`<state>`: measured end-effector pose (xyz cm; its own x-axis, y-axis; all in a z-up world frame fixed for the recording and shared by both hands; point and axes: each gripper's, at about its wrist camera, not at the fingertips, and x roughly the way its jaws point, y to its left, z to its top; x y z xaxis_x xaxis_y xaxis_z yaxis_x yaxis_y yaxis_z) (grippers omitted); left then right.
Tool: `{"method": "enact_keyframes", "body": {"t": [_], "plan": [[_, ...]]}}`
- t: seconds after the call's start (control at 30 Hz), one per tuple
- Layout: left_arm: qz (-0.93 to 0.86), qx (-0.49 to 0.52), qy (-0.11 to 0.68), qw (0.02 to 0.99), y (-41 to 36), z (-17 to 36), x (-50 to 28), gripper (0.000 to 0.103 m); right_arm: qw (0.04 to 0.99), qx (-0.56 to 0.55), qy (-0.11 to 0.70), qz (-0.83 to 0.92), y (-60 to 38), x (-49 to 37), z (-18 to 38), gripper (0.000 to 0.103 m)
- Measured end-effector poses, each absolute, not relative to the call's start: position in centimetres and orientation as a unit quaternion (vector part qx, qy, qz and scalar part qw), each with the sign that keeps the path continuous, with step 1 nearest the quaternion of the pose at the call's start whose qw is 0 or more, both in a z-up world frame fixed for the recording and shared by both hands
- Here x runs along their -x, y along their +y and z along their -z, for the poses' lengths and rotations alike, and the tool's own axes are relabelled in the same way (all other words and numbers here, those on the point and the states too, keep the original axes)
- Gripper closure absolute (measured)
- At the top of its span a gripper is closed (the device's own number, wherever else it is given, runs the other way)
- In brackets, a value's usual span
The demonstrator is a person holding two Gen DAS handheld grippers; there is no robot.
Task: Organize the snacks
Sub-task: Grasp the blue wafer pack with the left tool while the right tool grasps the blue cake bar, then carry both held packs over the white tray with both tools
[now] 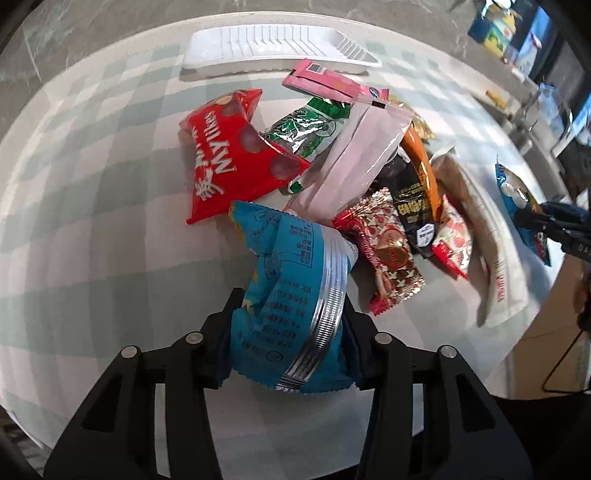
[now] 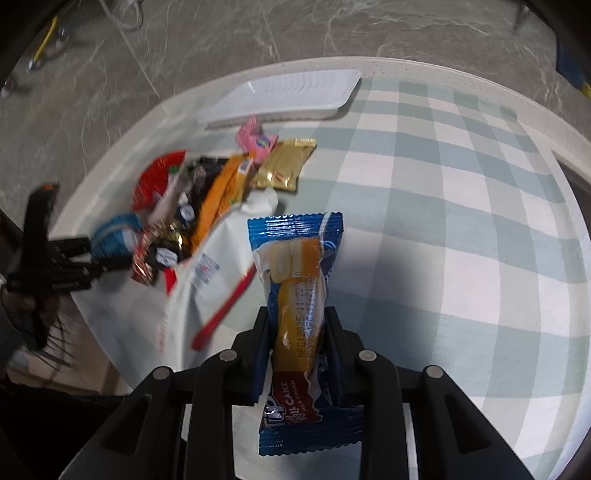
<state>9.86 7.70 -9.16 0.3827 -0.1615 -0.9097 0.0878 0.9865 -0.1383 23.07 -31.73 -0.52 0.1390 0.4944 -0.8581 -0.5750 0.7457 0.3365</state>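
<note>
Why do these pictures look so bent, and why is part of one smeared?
Both views are fisheye, so the round table bulges and the edges go dark. In the right wrist view the snack pile at left is motion-blurred, while the roll cake packet between the fingers stays sharp. In the left wrist view the blue packet is crisp, with glare on its foil seam; the white bag at right is smeared.

We seem to be in a home dining area — round table (image 2: 461, 221) in checked cloth, marble-look floor (image 2: 295, 33).

Black tongs (image 1: 290, 332), silver pins, dark-blue pads (image 2: 263, 347).
</note>
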Motion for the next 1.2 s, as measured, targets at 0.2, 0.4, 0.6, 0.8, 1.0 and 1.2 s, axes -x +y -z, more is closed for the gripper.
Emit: {"method": "enact_keyframes", "body": {"t": [0.2, 0.4, 0.6, 0.8, 1.0, 1.2], "plan": [[0.082, 0.060, 0.547, 0.831, 8.7, 8.1, -9.4, 0.061, 0.748, -0.016, 0.558, -0.358, -32.5, -24.0, -0.4, 0.073], [0.088, 0.070, 0.528, 0.842, 9.9, 5.3, -9.5, 0.061, 0.742, -0.053, 0.562, -0.361, -32.6, -25.0, -1.0, 0.073], [0.091, 0.077, 0.506, 0.854, 11.5, 2.0, -11.3, 0.061, 0.740, -0.081, 0.558, -0.366, -32.4, -27.0, -2.1, 0.073], [0.093, 0.086, 0.491, 0.862, 13.4, -0.3, -14.8, 0.061, 0.743, -0.093, 0.551, -0.369, -31.5, -29.8, -3.5, 0.073], [0.094, 0.075, 0.484, 0.867, 15.2, -1.5, -19.2, 0.061, 0.745, -0.092, 0.546, -0.372, -30.0, -32.8, -4.7, 0.073], [0.094, 0.066, 0.480, 0.870, 16.6, -2.3, -23.2, 0.061, 0.742, -0.092, 0.549, -0.374, -28.2, -35.8, -5.1, 0.073]]}}
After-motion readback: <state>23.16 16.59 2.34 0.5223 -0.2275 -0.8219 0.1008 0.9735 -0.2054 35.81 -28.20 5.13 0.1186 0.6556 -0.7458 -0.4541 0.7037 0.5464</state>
